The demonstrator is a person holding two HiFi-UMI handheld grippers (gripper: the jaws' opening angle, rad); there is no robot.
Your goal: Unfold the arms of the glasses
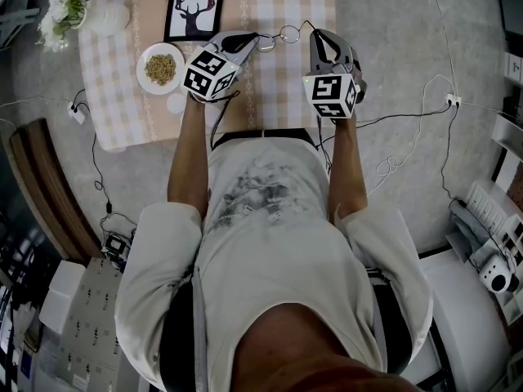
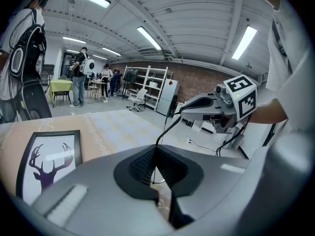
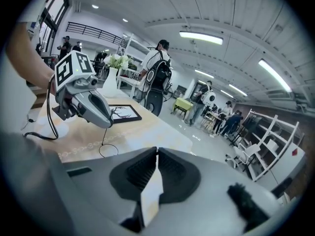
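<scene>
Thin wire-rimmed glasses (image 1: 288, 33) hang above the checked table (image 1: 122, 80), between my two grippers. My left gripper (image 1: 260, 41) is shut on the frame at one lens. In the left gripper view its jaws (image 2: 156, 149) are closed on the wire, and a dark arm (image 2: 167, 127) rises from them to the tip of my right gripper (image 2: 181, 112). My right gripper (image 1: 314, 35) is shut on that arm's far end. In the right gripper view a round lens rim (image 3: 108, 150) dangles under the left gripper (image 3: 105, 125). The right jaws (image 3: 157, 154) are closed, and the arm between them is too thin to see.
A framed deer picture (image 1: 196, 8) lies at the table's far side. A white plate of grains (image 1: 160, 68) and a small white disc (image 1: 176, 102) are to the left. A vase of flowers (image 1: 65, 2) stands at the far left corner. Cables (image 1: 409, 137) run across the floor. People stand in the background.
</scene>
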